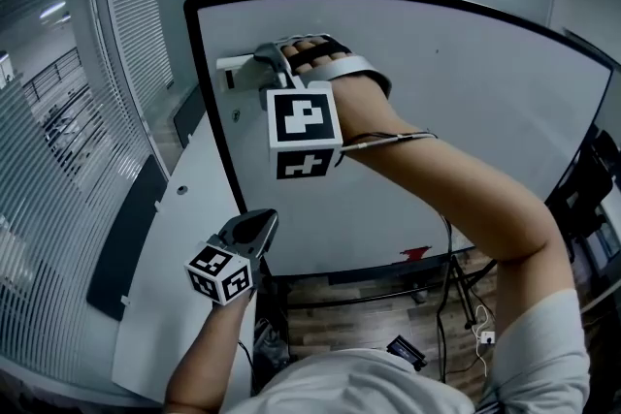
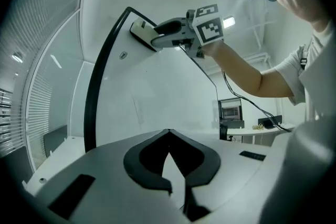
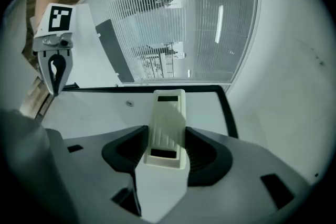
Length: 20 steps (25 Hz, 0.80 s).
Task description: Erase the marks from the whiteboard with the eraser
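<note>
The right gripper (image 3: pixel 167 152) clamps the eraser (image 3: pixel 168 118) against the whiteboard (image 1: pixel 456 111) corner, and I'd press it flat; the left gripper (image 2: pixel 169 147) hangs closed, empty.

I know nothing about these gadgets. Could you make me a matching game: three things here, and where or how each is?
Things: 1 cream rectangular plastic eraser; 2 left gripper; 3 small red object.
Places: A at the black-framed whiteboard's bottom edge; B against the whiteboard's upper left corner, in the right gripper's fingers; C held low, fingers together, empty.
Pairs: 1-B; 2-C; 3-A.
</note>
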### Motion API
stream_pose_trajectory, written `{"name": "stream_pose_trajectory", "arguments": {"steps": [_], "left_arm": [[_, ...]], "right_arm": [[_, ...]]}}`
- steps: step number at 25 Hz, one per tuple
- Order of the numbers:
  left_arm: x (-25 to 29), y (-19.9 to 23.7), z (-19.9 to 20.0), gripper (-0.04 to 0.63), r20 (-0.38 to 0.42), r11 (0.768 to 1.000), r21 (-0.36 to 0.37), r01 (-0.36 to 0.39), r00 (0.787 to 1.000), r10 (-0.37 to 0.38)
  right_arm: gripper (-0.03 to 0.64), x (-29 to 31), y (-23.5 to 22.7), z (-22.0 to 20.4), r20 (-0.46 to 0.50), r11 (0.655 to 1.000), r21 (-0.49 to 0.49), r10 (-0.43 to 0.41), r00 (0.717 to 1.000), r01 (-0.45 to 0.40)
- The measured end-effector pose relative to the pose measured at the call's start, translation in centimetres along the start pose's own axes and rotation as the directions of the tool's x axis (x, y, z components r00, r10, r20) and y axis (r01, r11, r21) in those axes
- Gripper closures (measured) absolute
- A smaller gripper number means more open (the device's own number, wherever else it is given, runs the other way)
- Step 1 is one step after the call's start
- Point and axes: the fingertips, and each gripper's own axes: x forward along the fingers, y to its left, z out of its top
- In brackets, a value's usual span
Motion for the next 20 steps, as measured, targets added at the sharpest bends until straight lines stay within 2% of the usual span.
{"name": "stream_pose_trajectory", "arguments": {"steps": [5,8,11,20], "left_arm": [[-0.7,0.8,0.2,0.588,0.016,1.0,-0.011,-0.007,1.0,0.007],[-1.0,1.2,-0.1,0.588,0.014,1.0,-0.024,-0.02,1.0,0.02],[-1.2,1.3,-0.4,0.588,0.003,1.0,-0.012,-0.029,1.0,0.029],[-1.2,2.4,-1.0,0.588,0.001,0.999,-0.037,-0.039,0.999,0.039]], "right_arm": [[0.383,-0.5,-6.9,0.8,0.005,0.997,0.035,-0.074,0.997,0.074],[0.383,-0.7,-8.3,1.4,-0.001,0.995,0.034,-0.094,0.996,0.093],[0.383,-0.6,-7.2,2.0,-0.008,0.993,-0.02,-0.115,0.993,0.115],[0.383,1.7,2.4,3.6,0.021,0.997,-0.078,-0.02,1.0,0.022]]}}
